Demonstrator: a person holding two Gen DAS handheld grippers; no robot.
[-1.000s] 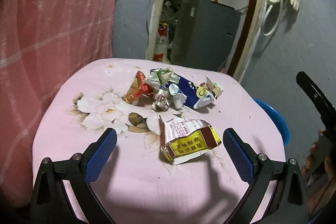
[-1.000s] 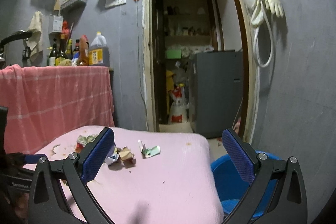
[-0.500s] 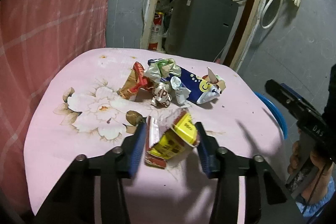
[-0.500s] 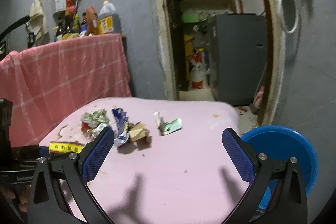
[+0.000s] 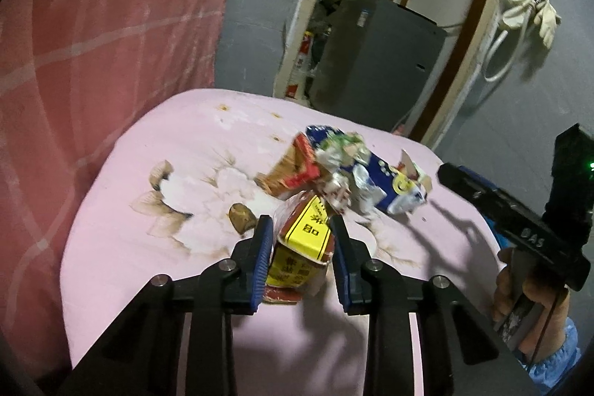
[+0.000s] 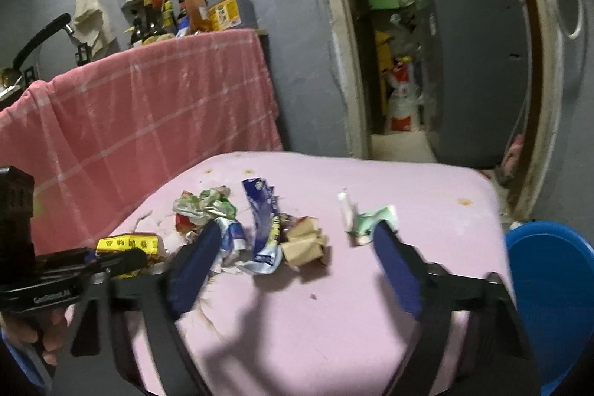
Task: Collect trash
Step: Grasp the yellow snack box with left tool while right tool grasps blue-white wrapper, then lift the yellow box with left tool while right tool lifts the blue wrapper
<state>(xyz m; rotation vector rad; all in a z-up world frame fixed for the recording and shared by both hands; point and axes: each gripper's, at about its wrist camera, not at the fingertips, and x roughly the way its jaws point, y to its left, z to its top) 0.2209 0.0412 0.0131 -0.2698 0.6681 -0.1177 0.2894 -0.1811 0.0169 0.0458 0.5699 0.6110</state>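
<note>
Closing left claw (image 5: 300, 260) around one yellow packet (image 5: 302, 247).

yellow-red wrapper (image 5: 302, 249): crumpled, clamped upright | trash heap (image 5: 349, 173): crumpled, apparently just behind

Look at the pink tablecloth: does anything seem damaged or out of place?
Yes. Crumpled, torn wrappers lie heaped on the pink tablecloth, which shows small brownish stains. The yellow carton looks crushed.
</note>
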